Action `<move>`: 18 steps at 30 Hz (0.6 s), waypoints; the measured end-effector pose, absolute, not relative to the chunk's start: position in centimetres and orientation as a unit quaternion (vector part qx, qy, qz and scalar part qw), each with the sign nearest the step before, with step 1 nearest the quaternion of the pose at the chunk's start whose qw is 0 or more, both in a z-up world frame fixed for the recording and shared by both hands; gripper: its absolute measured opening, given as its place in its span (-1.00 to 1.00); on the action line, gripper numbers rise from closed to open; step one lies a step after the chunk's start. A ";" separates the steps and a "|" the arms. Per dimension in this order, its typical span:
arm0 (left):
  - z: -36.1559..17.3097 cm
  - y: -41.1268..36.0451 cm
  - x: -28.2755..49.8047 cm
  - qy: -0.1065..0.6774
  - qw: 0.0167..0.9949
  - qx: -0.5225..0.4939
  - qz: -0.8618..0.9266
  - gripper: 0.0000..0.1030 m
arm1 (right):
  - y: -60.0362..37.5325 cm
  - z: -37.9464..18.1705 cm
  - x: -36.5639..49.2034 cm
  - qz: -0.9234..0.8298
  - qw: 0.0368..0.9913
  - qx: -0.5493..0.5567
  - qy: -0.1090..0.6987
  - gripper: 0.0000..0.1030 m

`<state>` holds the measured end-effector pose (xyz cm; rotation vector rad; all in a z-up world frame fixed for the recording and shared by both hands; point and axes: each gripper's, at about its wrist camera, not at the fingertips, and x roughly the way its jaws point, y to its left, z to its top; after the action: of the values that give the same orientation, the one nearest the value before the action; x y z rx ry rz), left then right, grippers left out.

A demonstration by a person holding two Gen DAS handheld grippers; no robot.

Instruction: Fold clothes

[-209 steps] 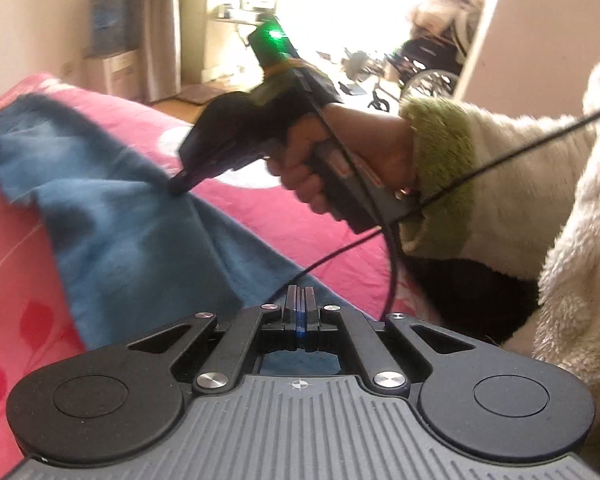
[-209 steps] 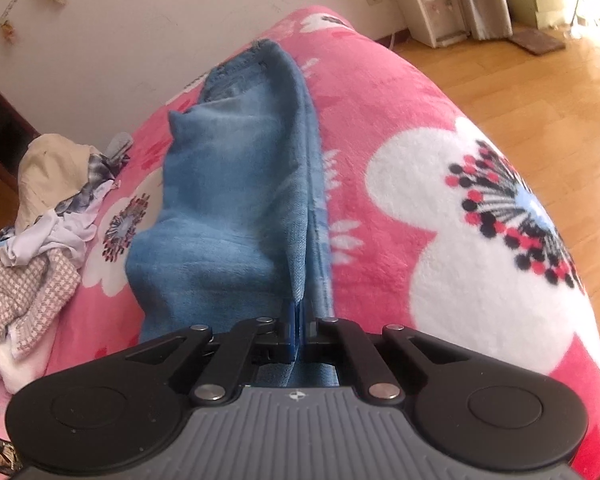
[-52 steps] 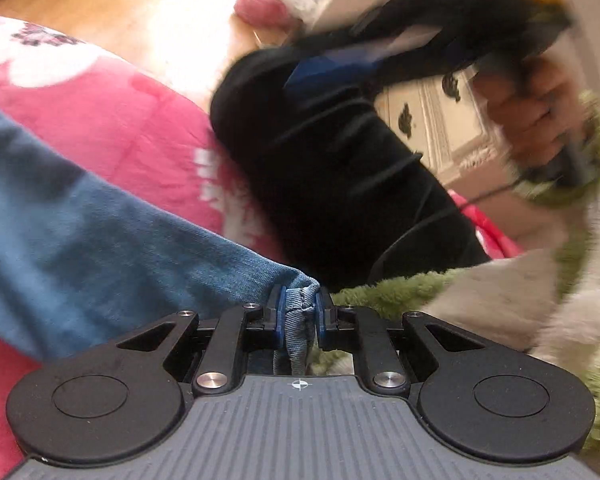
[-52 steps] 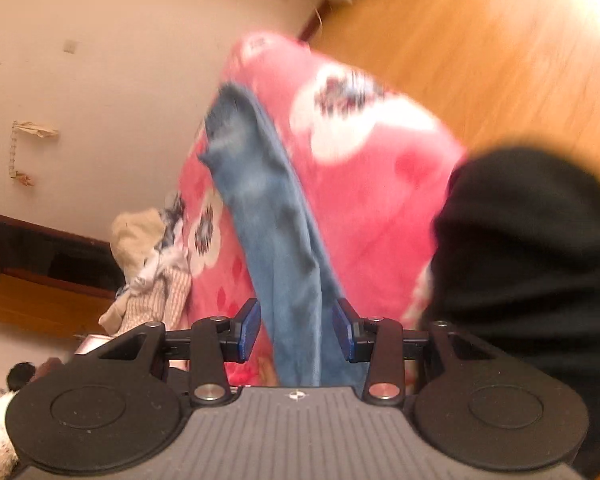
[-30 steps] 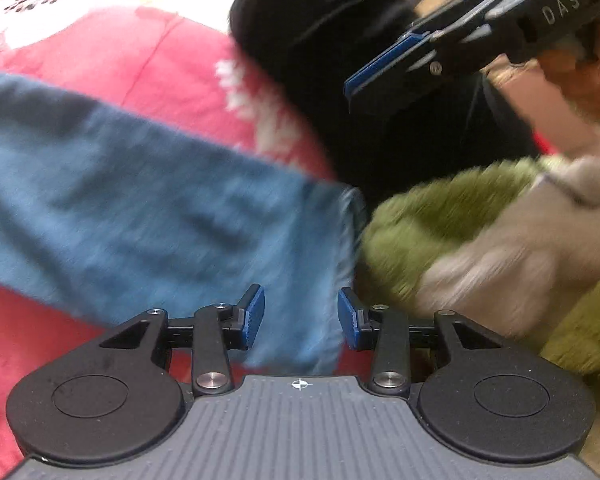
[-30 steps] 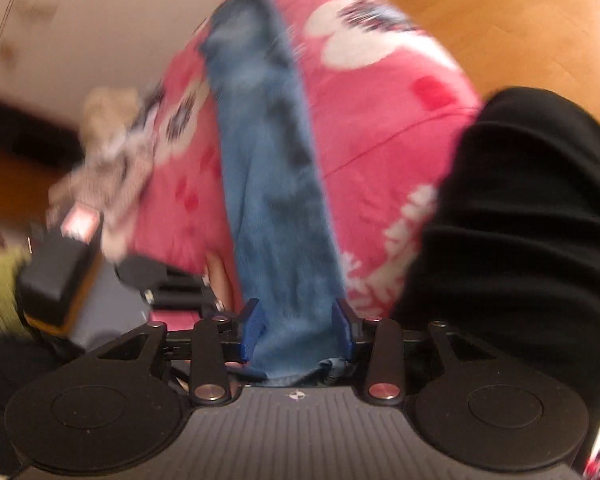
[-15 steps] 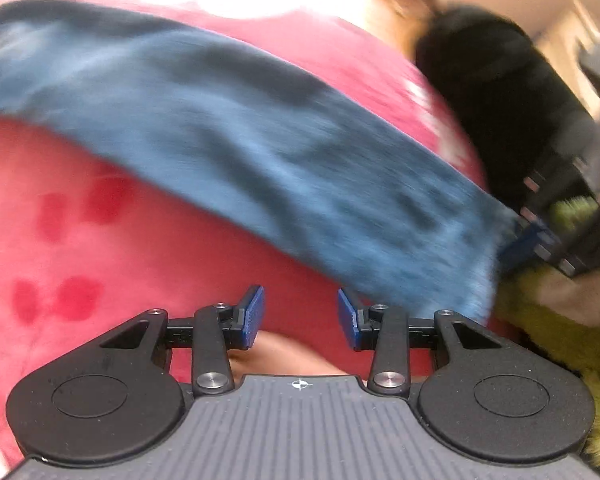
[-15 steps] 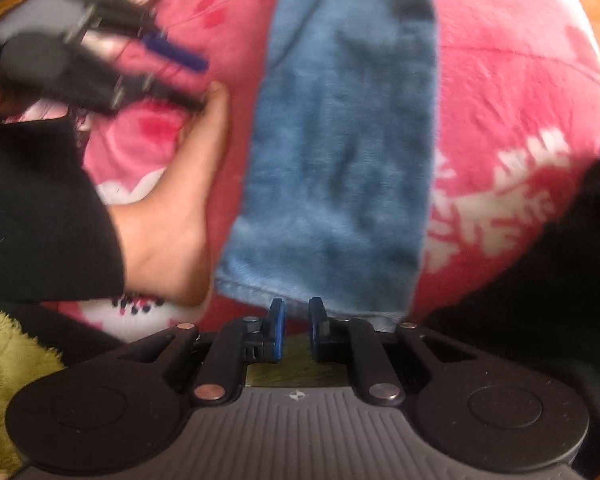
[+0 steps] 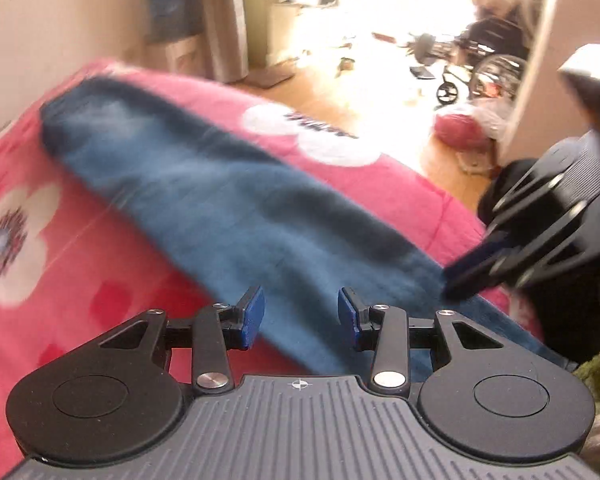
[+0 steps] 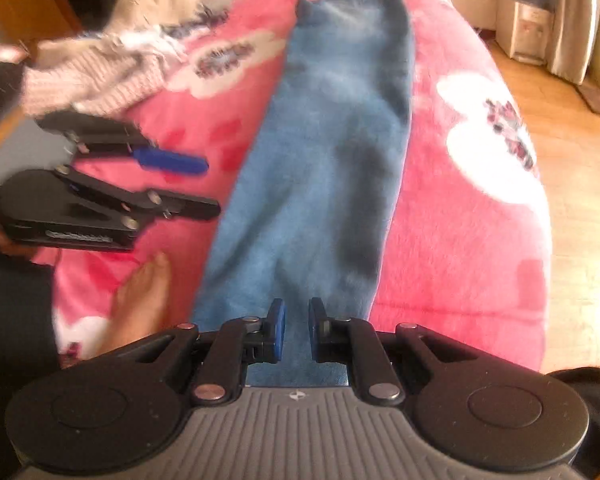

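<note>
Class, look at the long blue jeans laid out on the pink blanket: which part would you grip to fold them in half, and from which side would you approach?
Probably the near end of the jeans, from above and straight on. They lie in one long flat strip running away from the right gripper, so lifting that narrow end lets it be carried over the far end.

both wrist views over jeans point(image 9: 228, 200)
</note>
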<state>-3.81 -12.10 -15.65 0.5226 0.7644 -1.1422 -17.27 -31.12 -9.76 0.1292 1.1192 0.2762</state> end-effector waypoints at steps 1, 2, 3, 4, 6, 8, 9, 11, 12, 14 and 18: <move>-16.4 -12.4 -4.0 0.354 0.727 0.245 -0.535 -0.22 | -30.9 -11.1 -17.3 0.130 0.822 0.060 0.551 -0.74; -17.2 -12.7 -4.2 0.359 0.712 0.251 -0.549 -0.22 | -30.8 -12.5 -17.4 0.129 0.807 0.059 0.574 -0.74; -18.1 -13.0 -4.5 0.365 0.690 0.267 -0.564 -0.22 | -30.4 -13.3 -18.2 0.141 0.792 0.064 0.591 -0.74; -18.9 -13.1 -5.2 0.360 0.674 0.293 -0.574 -0.21 | -30.0 -13.3 -19.2 0.159 0.781 0.060 0.601 -0.74; -20.1 -13.0 -6.8 0.324 0.655 0.346 -0.589 -0.16 | -29.8 -12.6 -20.0 0.185 0.749 0.046 0.635 -0.74; -20.6 -12.8 -8.1 0.278 0.650 0.381 -0.596 -0.13 | -30.5 -11.0 -19.3 0.184 0.757 0.046 0.625 -0.74; -20.6 -12.9 -8.1 0.279 0.650 0.382 -0.595 -0.13 | -30.4 -10.6 -18.2 0.179 0.774 0.039 0.606 -0.74; -20.6 -13.2 -7.8 0.294 0.653 0.371 -0.591 -0.12 | -30.4 -9.7 -15.9 0.170 0.808 0.025 0.563 -0.74; -20.5 -13.2 -7.6 0.305 0.656 0.361 -0.588 -0.11 | -30.3 -9.3 -14.7 0.165 0.824 0.018 0.541 -0.74; -20.5 -13.0 -7.5 0.313 0.657 0.355 -0.587 -0.08 | -30.1 -9.9 -13.0 0.159 0.838 0.006 0.523 -0.74; -20.8 -12.2 -7.5 0.317 0.661 0.350 -0.583 -0.04 | -29.6 -13.1 -16.0 0.166 0.824 -0.031 0.540 -0.75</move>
<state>-7.48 -12.25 -20.83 0.7910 0.7163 -1.3183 -15.95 -29.56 -13.14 -0.0658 1.1483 0.3537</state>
